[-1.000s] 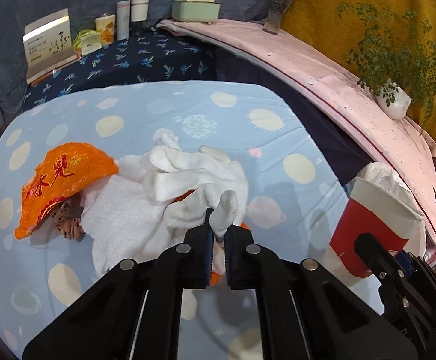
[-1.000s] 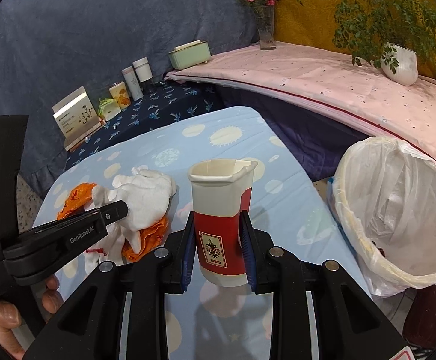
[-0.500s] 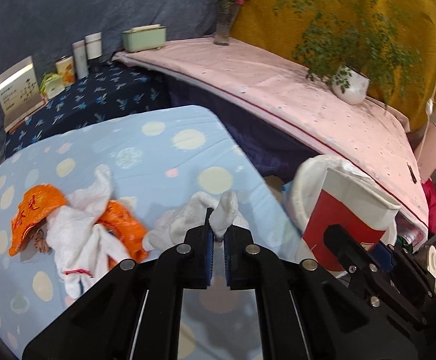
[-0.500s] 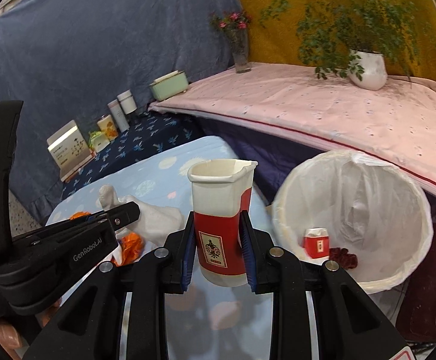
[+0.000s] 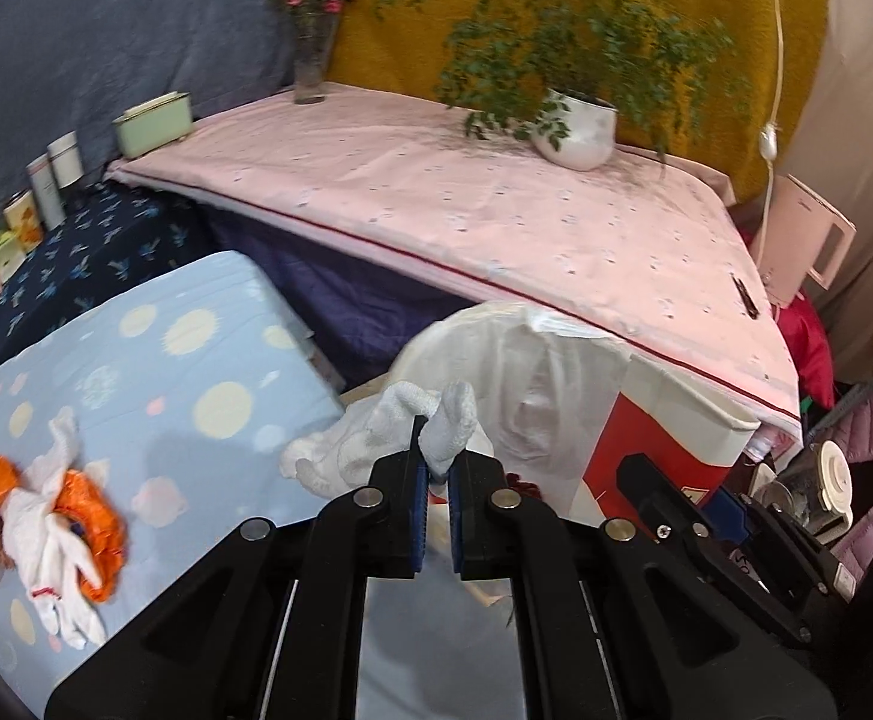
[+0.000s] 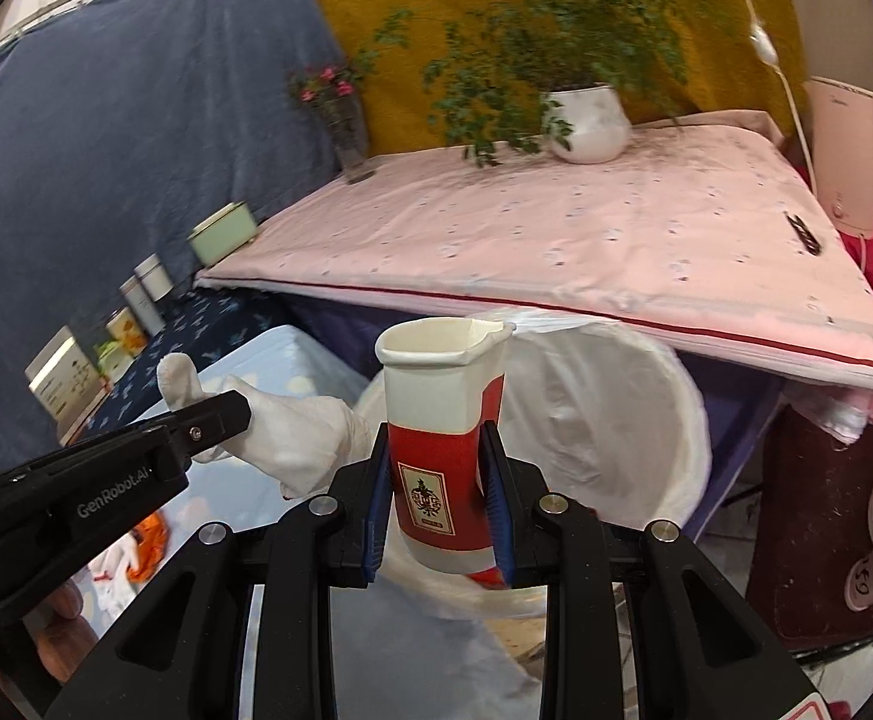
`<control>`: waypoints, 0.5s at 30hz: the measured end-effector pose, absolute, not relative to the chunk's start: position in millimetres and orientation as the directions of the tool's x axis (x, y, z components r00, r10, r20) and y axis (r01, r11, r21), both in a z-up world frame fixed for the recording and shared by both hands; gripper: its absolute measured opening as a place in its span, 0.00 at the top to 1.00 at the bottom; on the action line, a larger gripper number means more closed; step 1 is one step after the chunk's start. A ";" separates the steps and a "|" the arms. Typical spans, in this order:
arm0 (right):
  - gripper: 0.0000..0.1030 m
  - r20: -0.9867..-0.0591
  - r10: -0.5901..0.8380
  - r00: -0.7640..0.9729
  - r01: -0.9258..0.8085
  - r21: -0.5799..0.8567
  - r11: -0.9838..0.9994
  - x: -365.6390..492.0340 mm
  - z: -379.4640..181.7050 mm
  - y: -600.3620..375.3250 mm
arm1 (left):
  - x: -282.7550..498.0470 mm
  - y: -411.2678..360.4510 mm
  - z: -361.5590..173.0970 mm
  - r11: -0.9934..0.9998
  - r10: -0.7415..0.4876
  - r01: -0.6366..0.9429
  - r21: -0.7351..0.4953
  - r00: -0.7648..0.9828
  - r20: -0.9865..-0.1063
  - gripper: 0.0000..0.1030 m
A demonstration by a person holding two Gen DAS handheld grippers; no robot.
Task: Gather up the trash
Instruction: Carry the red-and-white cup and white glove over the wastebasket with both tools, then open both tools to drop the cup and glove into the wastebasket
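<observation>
My left gripper [image 5: 434, 483] is shut on a white cloth glove [image 5: 370, 438], which hangs past the edge of the blue spotted table [image 5: 136, 360] toward the bin. The glove [image 6: 292, 432] also shows in the right wrist view, pinched in the left gripper [image 6: 220, 414]. My right gripper [image 6: 436, 504] is shut on a red and white paper cup [image 6: 442, 420], held upright in front of the white-lined trash bin [image 6: 610, 420]. In the left wrist view the cup [image 5: 664, 432] and the bin [image 5: 526, 372] sit close right. A second white glove [image 5: 52, 552] and orange wrappers [image 5: 82, 510] lie on the table.
A pink-covered table [image 5: 466, 204] with a potted plant [image 5: 574, 126] and a flower vase [image 5: 310, 66] overhangs the bin. A pink kettle [image 6: 856, 144] stands at its right end. Boxes and tins [image 6: 136, 312] line a dark blue shelf. Clutter fills the floor at right [image 5: 820, 480].
Both grippers swung right, off the blue table toward the bin, carrying the glove and the cup. The glove was lifted away from the pile; the bin now fills the middle of both views.
</observation>
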State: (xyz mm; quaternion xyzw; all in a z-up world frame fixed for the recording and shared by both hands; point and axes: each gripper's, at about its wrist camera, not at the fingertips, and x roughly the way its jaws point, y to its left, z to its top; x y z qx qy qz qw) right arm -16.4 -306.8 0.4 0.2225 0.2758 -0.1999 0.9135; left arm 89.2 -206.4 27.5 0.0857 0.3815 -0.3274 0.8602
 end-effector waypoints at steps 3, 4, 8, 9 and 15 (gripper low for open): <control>0.74 -0.602 -0.262 0.754 0.517 0.299 0.802 -20.9 -6.0 -323.7 | 87.3 -226.8 23.9 0.738 -0.528 0.664 -0.122 0.455 -0.717 0.95; 0.74 -0.604 -0.266 0.751 0.524 0.300 0.797 -22.2 -7.9 -327.5 | 86.7 -233.0 22.5 0.727 -0.535 0.675 -0.126 0.443 -0.719 0.95; 0.74 -0.616 -0.278 0.737 0.547 0.302 0.781 -22.7 -16.5 -340.7 | 89.1 -252.7 14.5 0.703 -0.545 0.699 -0.133 0.409 -0.732 0.95; 0.74 -0.619 -0.279 0.734 0.550 0.302 0.778 -22.0 -18.2 -343.3 | 90.0 -255.4 13.1 0.698 -0.549 0.702 -0.141 0.398 -0.735 0.95; 0.74 -0.634 -0.279 0.721 0.559 0.295 0.775 -13.2 -27.5 -352.0 | 102.0 -261.7 2.6 0.679 -0.577 0.701 -0.219 0.325 -0.749 0.93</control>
